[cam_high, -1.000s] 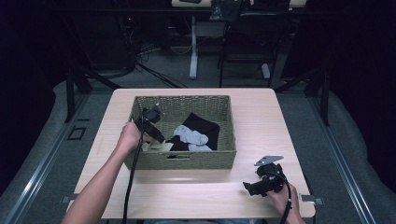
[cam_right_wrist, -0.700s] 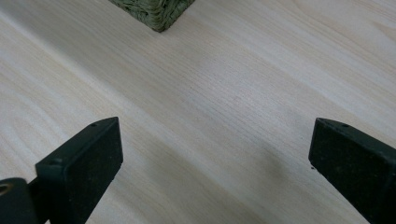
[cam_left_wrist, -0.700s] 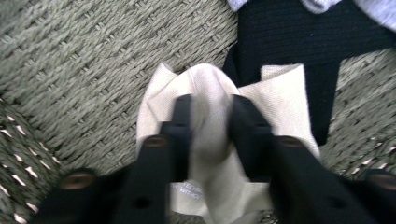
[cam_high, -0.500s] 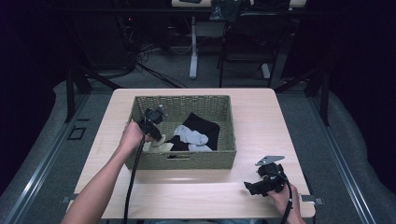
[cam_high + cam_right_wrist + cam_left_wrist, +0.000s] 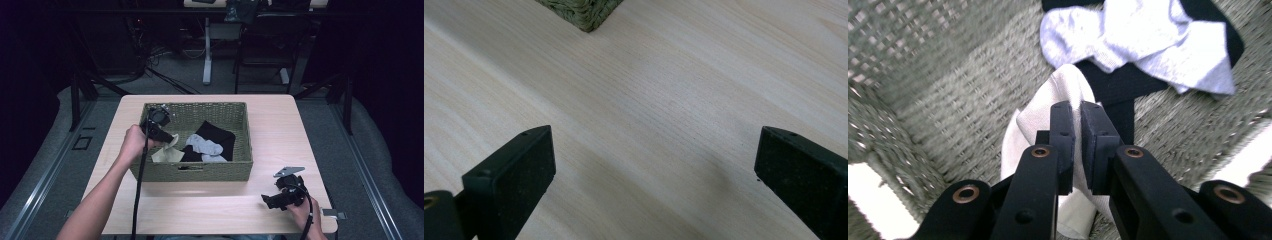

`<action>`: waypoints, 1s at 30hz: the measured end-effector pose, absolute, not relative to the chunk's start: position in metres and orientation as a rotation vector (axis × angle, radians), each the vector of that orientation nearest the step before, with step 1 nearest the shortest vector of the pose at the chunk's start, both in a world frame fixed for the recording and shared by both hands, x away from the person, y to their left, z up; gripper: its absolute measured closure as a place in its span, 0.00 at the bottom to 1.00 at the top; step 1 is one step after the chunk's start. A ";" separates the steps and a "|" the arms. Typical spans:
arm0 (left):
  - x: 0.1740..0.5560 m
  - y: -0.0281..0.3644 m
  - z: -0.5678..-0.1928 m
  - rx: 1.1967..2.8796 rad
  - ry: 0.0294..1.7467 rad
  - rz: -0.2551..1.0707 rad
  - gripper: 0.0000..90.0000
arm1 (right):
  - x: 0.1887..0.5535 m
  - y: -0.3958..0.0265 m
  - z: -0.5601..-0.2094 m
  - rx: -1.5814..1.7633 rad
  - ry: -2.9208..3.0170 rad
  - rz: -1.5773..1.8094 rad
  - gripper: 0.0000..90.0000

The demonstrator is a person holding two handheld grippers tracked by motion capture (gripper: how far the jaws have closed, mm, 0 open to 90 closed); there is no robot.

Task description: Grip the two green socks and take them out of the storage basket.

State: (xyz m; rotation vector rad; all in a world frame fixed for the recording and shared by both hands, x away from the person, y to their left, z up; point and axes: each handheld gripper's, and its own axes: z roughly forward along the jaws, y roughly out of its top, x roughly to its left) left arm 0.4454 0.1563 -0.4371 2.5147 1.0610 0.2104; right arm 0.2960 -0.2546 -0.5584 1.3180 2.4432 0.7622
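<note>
The left gripper [image 5: 1075, 112] had its jaws clamped on a cream-white fabric sock [image 5: 1048, 115] at the near-left of the woven olive-green rectangular basket [image 5: 240, 167] on the light wooden bench [image 5: 280, 120]. The jaws had just been closing, with the sock fabric pinched between them. In the left gripper view, the sock hung below the jaws, its long axis running down toward the basket floor, its lower end apparently resting there. A light grey sock [image 5: 204, 147] and a black garment [image 5: 220, 137] lay just right of it, apart from the grip. The right gripper [image 5: 280, 199] rested at the near-right of the bench, jaws wide apart and holding nothing, well apart from the basket. The left hand was therefore the nearer. Judged from this, the coming move called for a straight lift clear of the basket's near wall.
</note>
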 end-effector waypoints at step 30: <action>0.439 0.160 -0.340 2.413 0.994 0.390 0.94 | 0.295 -0.253 -0.558 1.302 2.448 0.767 0.03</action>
